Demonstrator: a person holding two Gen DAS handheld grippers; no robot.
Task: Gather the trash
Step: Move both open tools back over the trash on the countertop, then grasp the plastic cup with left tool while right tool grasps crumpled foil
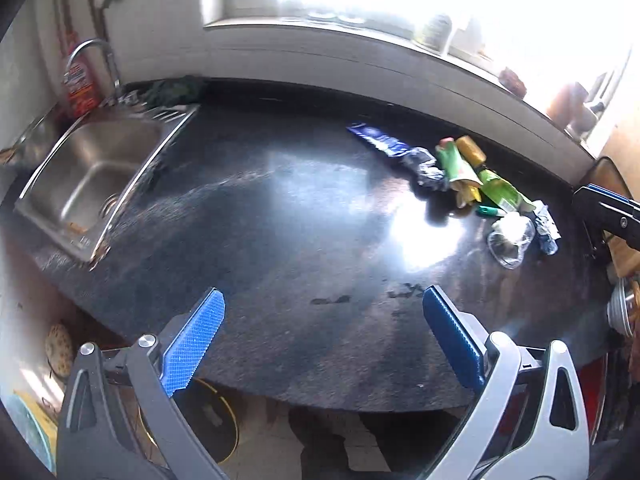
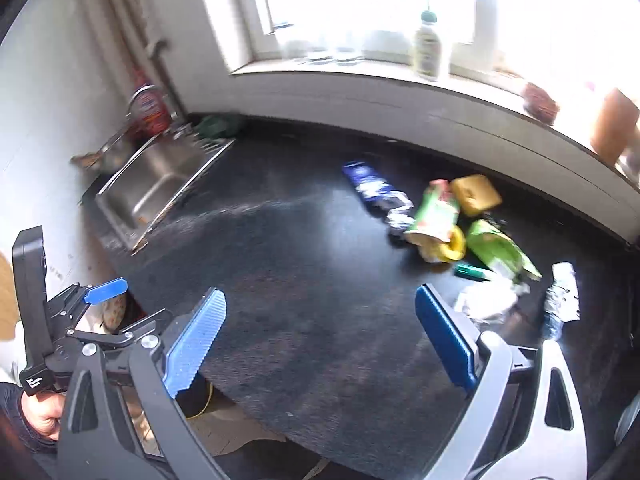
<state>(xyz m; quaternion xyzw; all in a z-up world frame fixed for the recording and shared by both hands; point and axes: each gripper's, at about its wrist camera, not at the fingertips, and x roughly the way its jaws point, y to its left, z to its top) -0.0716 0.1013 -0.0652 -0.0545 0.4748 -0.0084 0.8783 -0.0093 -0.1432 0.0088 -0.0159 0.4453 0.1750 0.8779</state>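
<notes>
steel sink (image 1: 92, 168), red bottle (image 1: 78, 84), dark countertop (image 1: 280, 220)

Both grippers hover above the countertop (image 1: 280, 220), tilted downward: left gripper (image 1: 324, 300) and right gripper (image 2: 320, 300) gape wide (nothing between them).

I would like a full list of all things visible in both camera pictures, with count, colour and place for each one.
countertop: one, dark speckled, fills the middle.
sink: one, steel, left end of the countertop.
faucet: one, chrome, behind the sink.
red bottle: one, beside the faucet.
dark green cloth: one, back corner by the sink.
blue wrapper: one, blue-white, left end of the trash pile.
green packets: two, middle of the pile.
yellow sponge: one, behind the packets.
clear plastic cup: one, front of the pile.
windowsill bottle: one, pale with a green cap.
left gripper: blue pads, open, empty.
right gripper: blue pads, open, empty.
</notes>
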